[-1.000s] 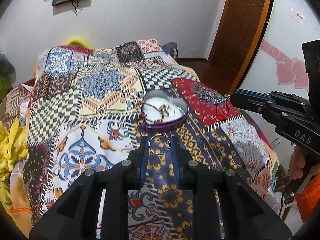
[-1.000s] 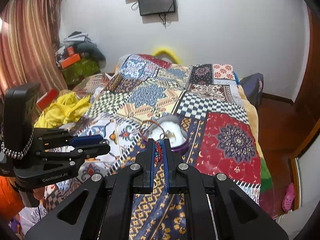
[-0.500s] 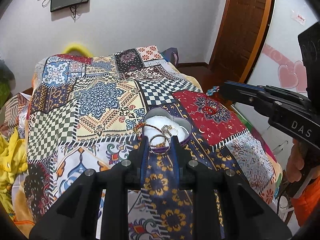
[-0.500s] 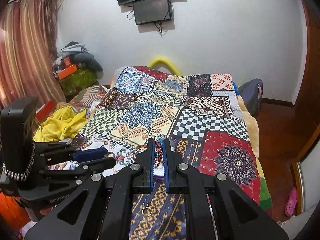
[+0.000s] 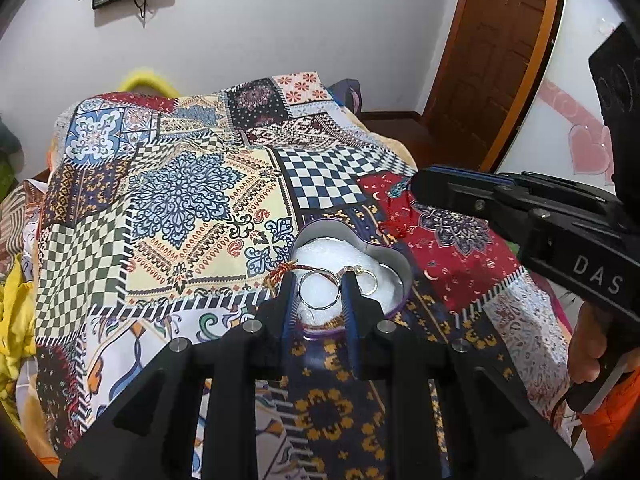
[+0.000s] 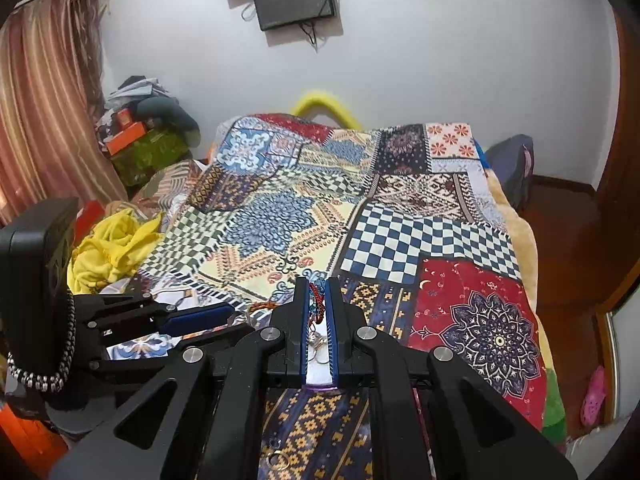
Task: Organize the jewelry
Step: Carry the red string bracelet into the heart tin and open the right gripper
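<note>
Our left gripper (image 5: pixel 320 294) pinches a silver ring (image 5: pixel 319 289) over the heart-shaped tin (image 5: pixel 394 258), our right gripper (image 6: pixel 319 300) clamps a red beaded bracelet (image 6: pixel 316 298) above it, rings already inside, both awaiting release, one ring (image 6: pixel 279 460) outside it.

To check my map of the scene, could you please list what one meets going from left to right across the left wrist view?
Yellow cloth → patchwork bedspread → silver ring held in the left tool → heart-shaped tin → right tool → wooden door.
</note>
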The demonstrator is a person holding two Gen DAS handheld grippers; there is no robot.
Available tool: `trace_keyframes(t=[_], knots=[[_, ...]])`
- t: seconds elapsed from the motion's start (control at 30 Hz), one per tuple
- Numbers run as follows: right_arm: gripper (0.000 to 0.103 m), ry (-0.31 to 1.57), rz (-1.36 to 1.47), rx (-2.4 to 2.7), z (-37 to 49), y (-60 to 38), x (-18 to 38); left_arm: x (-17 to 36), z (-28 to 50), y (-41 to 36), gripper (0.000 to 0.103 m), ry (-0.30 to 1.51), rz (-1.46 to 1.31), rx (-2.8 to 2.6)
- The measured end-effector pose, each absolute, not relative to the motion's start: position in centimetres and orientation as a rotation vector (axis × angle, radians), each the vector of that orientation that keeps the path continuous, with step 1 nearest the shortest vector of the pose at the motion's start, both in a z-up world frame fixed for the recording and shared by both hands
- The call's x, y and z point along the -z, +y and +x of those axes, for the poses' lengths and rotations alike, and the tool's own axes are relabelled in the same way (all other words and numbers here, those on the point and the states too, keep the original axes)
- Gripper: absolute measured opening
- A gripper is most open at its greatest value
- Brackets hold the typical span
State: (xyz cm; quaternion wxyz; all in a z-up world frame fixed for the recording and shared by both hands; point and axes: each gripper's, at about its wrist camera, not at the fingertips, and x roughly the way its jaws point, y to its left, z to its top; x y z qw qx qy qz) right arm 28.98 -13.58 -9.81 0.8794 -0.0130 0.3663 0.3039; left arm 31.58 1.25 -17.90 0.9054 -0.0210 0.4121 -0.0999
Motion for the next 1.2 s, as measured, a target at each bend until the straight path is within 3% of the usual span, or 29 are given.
trace_keyframes(t=[0.9,1.07,1.2], knots=[[0.008,0.969,-0.071,-0.655,32.2,-11.0,14.3,20.4,33.3,1.1,0.021,0.916,-0.048,0.217],[0.02,0.948,-0.068,-0.643,31.6,-11.5,13.4,19.9,33.0,1.0,0.021,0.911,-0.038,0.221],[0.024,0.912,-0.077,-0.626,30.8,-12.0,12.3,19.3,32.6,0.9,0.021,0.904,-0.038,0.222]])
